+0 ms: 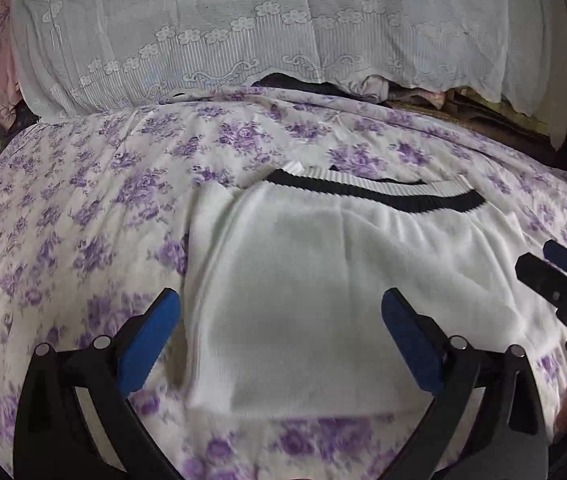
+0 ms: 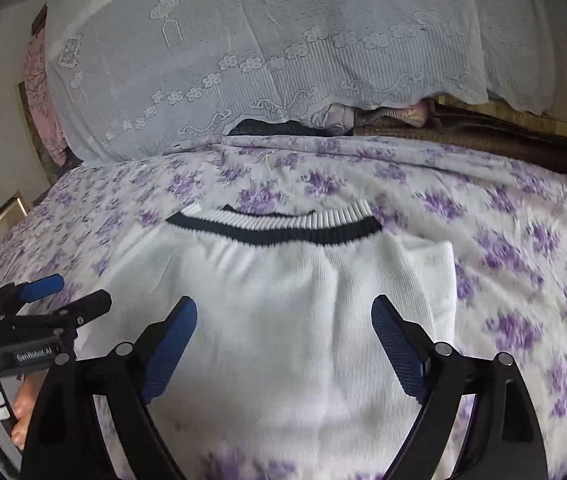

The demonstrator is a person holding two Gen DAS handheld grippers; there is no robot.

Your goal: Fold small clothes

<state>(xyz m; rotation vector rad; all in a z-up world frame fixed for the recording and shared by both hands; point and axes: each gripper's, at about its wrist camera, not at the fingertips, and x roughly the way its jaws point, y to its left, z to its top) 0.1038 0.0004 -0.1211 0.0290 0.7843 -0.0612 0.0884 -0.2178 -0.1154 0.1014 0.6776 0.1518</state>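
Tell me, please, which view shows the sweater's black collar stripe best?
The right wrist view: the stripe runs centred and unbroken there. The left wrist view shows the stripe farther off, skewed right.

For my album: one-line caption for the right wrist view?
Open right hand-held gripper over a folded white sweater on a purple-flowered bedspread.

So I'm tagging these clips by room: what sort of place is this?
Most likely a bedroom at home. The white garment lies on a bed spread with a purple-flowered sheet, and a bulky pile under a white lace cover sits at the far end, with more fabrics tucked beneath it.
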